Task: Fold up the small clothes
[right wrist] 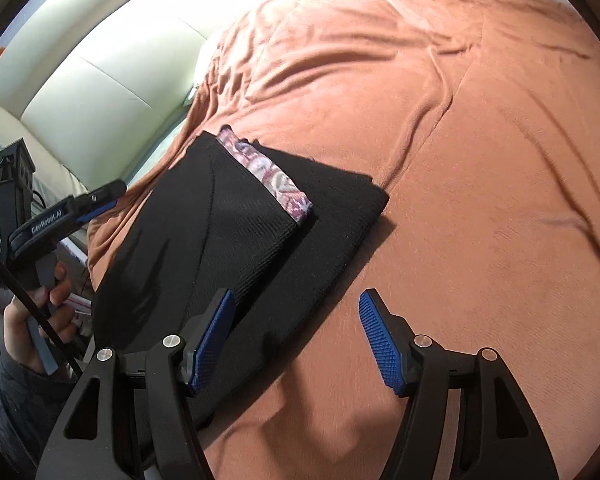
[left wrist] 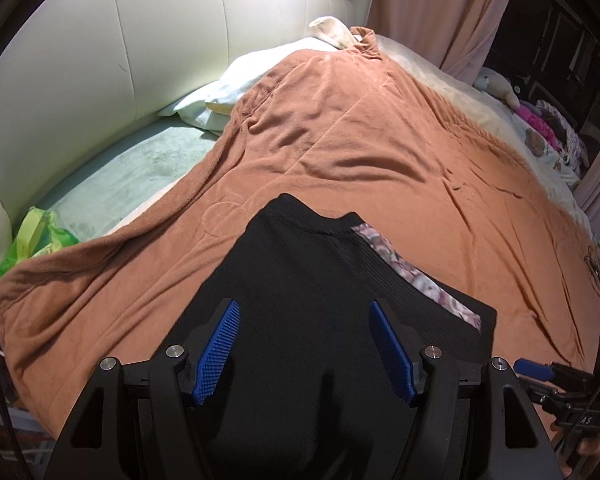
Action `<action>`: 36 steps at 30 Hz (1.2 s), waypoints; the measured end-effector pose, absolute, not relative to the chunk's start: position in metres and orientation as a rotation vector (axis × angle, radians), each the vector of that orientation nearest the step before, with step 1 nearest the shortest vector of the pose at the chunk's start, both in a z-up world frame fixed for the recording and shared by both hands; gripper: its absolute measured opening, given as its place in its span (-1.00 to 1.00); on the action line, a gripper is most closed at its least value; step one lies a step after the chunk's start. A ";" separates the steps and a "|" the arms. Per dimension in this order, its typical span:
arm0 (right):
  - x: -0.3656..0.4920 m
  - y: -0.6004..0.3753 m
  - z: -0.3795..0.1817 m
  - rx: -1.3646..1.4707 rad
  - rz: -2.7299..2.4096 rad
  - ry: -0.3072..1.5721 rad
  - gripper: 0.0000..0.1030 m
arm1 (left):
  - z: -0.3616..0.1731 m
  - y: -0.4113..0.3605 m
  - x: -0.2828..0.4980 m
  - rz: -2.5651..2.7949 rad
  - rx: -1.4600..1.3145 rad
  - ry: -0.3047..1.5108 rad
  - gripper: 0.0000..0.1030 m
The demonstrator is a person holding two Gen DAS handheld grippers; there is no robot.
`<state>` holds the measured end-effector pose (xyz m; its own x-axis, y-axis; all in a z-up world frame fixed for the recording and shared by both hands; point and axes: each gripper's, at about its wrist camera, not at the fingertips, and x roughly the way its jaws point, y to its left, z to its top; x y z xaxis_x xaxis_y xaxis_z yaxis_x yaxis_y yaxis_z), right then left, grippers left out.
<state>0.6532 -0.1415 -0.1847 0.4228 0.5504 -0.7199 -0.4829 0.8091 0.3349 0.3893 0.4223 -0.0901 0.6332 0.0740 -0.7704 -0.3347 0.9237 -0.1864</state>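
Your left gripper (left wrist: pixel 304 346) and right gripper (right wrist: pixel 296 336) both hover with fingers wide above the folded black top (right wrist: pixel 236 232), flat on the bed (right wrist: pixel 480 200) for the next crease.

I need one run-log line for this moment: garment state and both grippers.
black garment: folded on orange blanket, floral strip showing | left gripper: open above it | right gripper: open, at its edge
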 end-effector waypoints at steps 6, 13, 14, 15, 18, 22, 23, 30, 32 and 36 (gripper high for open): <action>0.627 -0.142 -0.165 0.058 0.682 0.895 0.58 | -0.074 0.399 0.358 0.245 -0.326 0.836 0.75; 0.587 -0.153 -0.142 0.014 0.684 0.864 0.82 | -0.046 0.369 0.310 0.253 -0.305 0.786 1.00; 0.582 -0.156 -0.139 0.016 0.688 0.860 0.91 | -0.042 0.365 0.303 0.253 -0.310 0.783 1.00; 0.577 -0.158 -0.136 0.013 0.689 0.856 0.99 | -0.040 0.362 0.297 0.254 -0.317 0.781 1.00; 0.560 -0.165 -0.129 -0.001 0.707 0.835 1.00 | -0.030 0.351 0.280 0.257 -0.327 0.767 1.00; 0.541 -0.180 -0.120 0.000 0.724 0.819 1.00 | -0.017 0.332 0.258 0.263 -0.316 0.746 1.00; 0.537 -0.183 -0.118 0.000 0.728 0.815 1.00 | -0.013 0.327 0.251 0.267 -0.318 0.740 1.00; 0.508 -0.217 -0.102 -0.013 0.774 0.788 1.00 | 0.013 0.284 0.214 0.284 -0.300 0.684 1.00; 0.498 -0.231 -0.096 -0.013 0.776 0.770 1.00 | 0.020 0.270 0.205 0.280 -0.301 0.671 1.00; 0.478 -0.259 -0.087 -0.007 0.774 0.732 1.00 | 0.027 0.243 0.186 0.284 -0.288 0.651 1.00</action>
